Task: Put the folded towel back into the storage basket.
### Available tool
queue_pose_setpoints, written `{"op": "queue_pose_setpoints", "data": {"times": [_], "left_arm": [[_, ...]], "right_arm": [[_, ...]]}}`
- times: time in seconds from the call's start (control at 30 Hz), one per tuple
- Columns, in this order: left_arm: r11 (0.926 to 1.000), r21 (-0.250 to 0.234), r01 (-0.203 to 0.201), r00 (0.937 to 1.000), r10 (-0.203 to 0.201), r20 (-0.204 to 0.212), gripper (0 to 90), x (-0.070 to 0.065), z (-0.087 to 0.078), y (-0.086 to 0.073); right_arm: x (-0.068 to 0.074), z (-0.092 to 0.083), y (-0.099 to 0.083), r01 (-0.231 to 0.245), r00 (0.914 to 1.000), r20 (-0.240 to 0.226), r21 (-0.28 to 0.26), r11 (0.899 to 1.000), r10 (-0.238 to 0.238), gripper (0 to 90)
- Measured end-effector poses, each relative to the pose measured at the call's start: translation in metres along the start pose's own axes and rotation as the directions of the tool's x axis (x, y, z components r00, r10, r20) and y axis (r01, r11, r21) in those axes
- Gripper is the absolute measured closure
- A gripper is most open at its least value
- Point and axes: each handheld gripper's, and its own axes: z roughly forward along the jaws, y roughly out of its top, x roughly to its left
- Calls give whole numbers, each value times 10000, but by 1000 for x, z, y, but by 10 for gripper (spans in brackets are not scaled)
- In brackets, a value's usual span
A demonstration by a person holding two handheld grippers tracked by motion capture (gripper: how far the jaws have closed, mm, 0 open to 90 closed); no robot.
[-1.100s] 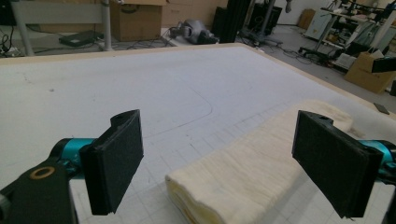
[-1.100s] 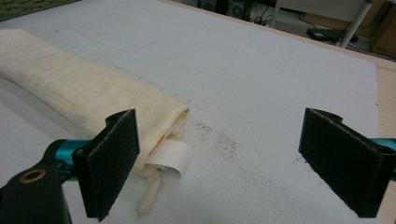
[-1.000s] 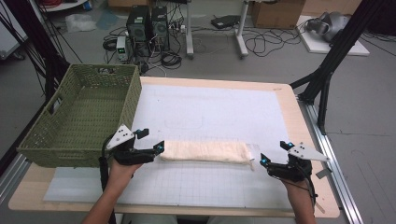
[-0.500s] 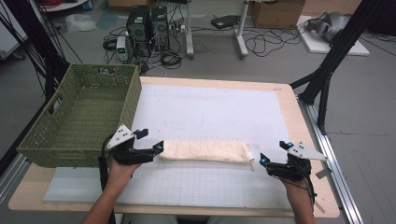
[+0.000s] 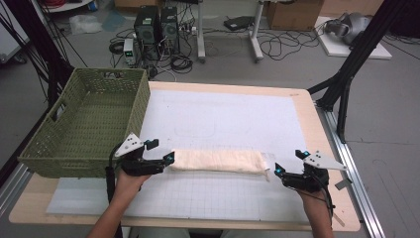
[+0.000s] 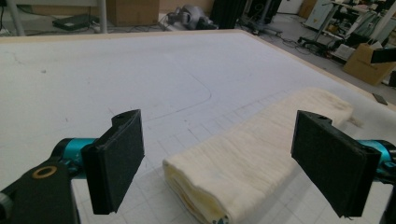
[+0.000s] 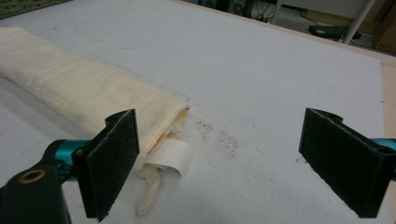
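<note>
Lying across the near part of the white grid mat [image 5: 223, 119], the folded cream cloth [image 5: 218, 161] runs left to right as a long, narrow bundle between your two grippers. Your left gripper [image 5: 171, 158] sits at the cloth's left end, and its jaws stand wide apart; in the left gripper view the folded end of the cloth [image 6: 243, 172] lies between the two black pads [image 6: 119, 163] without either pad touching it. Your right gripper [image 5: 278, 171] rests just beside the cloth's right end, its jaws likewise spread wide. In the right gripper view the cloth's right end [image 7: 93, 93] sits next to the left pad [image 7: 112, 154], with a white label [image 7: 170, 156] and a loose strip of fabric sticking out from the fold onto the mat; whether that pad touches the cloth you cannot tell. A green woven basket [image 5: 54, 144] stands on the table's left edge, near your left hand [image 5: 130, 179] and apart from the cloth. The mat covers most of the wooden table [image 5: 327, 148].
</note>
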Motion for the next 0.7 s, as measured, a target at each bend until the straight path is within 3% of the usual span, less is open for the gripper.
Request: {"op": "queue_pose_setpoints", "data": {"times": [0.3, 0.6, 0.7], "left_arm": [[9959, 886, 157, 9984, -107, -564, 170, 0, 9, -7], [9818, 1890, 188, 9981, -75, -605, 268, 1, 19, -16], [9768, 2135, 180, 9961, 8, -877, 292, 1, 22, -18]], "right_arm": [[0, 2, -1, 33, 9999, -103, 58, 10000, -33, 115], [1, 3, -2, -11, 9999, -148, 143, 9999, 13, 115], [2, 4, -2, 21, 9998, -176, 180, 9998, -17, 115]]}}
